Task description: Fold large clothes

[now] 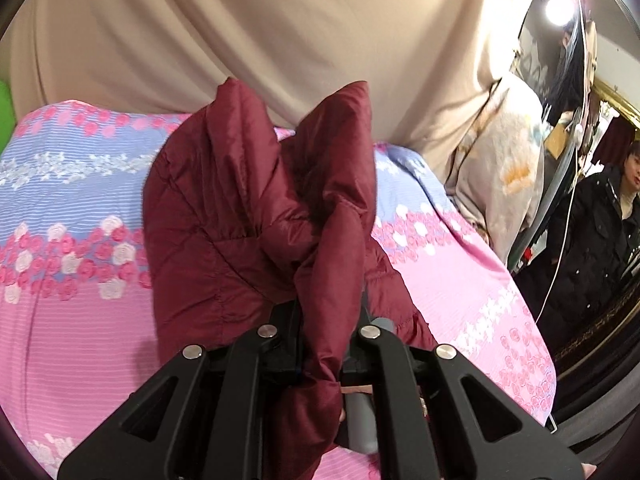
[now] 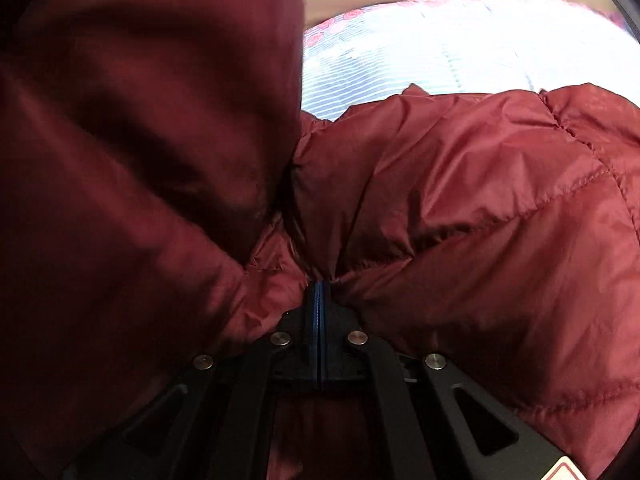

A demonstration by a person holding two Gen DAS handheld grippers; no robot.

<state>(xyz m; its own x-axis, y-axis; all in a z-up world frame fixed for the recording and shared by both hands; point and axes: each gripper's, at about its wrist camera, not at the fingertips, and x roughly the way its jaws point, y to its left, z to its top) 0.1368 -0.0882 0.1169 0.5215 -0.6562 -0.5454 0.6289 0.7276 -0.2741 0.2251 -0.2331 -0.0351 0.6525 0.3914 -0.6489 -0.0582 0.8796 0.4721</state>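
Note:
A dark red quilted puffer jacket (image 1: 248, 208) is bunched up and lifted above the bed. My left gripper (image 1: 326, 316) is shut on a fold of the jacket, which hangs down between the fingers. In the right wrist view the same jacket (image 2: 460, 216) fills most of the frame. My right gripper (image 2: 320, 292) is shut, its blue pads pressed together with jacket fabric pinched at the tips. A loose flap of jacket hangs close to the right camera at the left and hides what lies behind it.
A bed with a pink and blue rose-patterned sheet (image 1: 72, 240) lies under the jacket. A beige curtain (image 1: 260, 32) hangs behind it. A pale floral garment (image 1: 504, 184) hangs at the right. A person in a black coat (image 1: 600, 232) stands at the far right.

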